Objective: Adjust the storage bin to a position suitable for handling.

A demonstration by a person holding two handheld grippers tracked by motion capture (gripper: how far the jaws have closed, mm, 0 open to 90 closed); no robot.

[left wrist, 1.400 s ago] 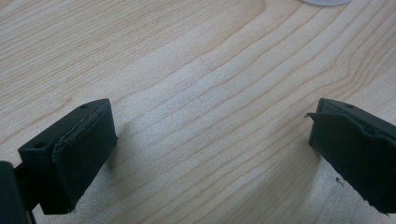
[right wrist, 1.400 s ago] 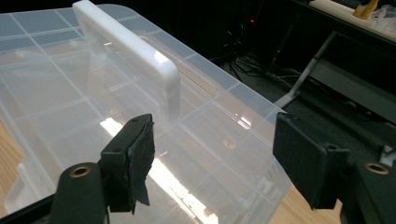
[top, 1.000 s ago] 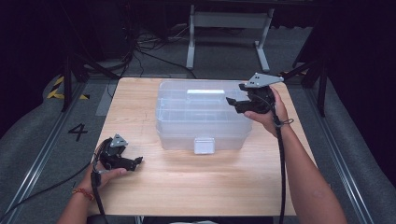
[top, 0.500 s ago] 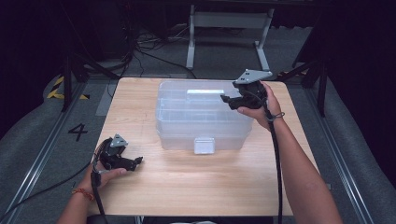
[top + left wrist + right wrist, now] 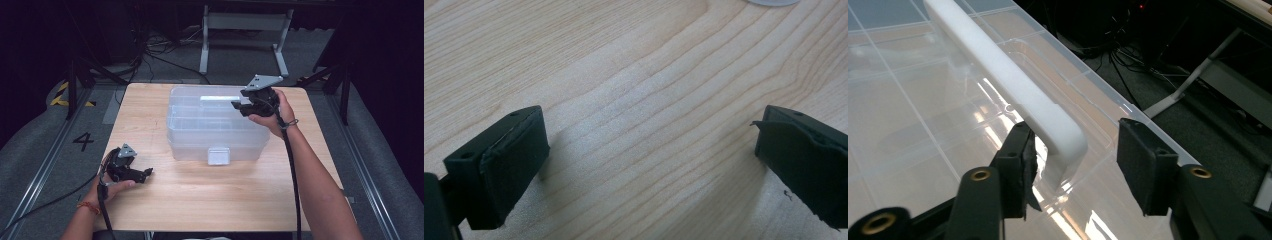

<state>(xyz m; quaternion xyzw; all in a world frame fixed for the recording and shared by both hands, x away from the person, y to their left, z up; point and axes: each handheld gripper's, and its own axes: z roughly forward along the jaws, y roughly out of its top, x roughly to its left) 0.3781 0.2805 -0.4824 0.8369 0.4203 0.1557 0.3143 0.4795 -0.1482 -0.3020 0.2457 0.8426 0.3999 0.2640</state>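
Observation:
A clear plastic storage box (image 5: 215, 130) stands mid-table with a white carry handle (image 5: 215, 98) along the back of its lid. My right gripper (image 5: 239, 105) hovers over the lid's back right. In the right gripper view the handle's end (image 5: 1013, 85) lies between its jaws (image 5: 1075, 145). The jaws have just been closing. One pad is close against the handle, while a gap remains at the other pad. My left gripper (image 5: 145, 174) rests low at the table's front left, open, with only bare wood between its jaws (image 5: 649, 160).
The box has a white latch (image 5: 218, 156) on its front wall. The wooden table (image 5: 200, 200) has free room in front of the box and along its left. Cables and a metal stand (image 5: 245, 30) lie on the floor behind.
My right gripper has moved left over the lid to the handle's end and its jaws have narrowed. The left gripper has stayed put.

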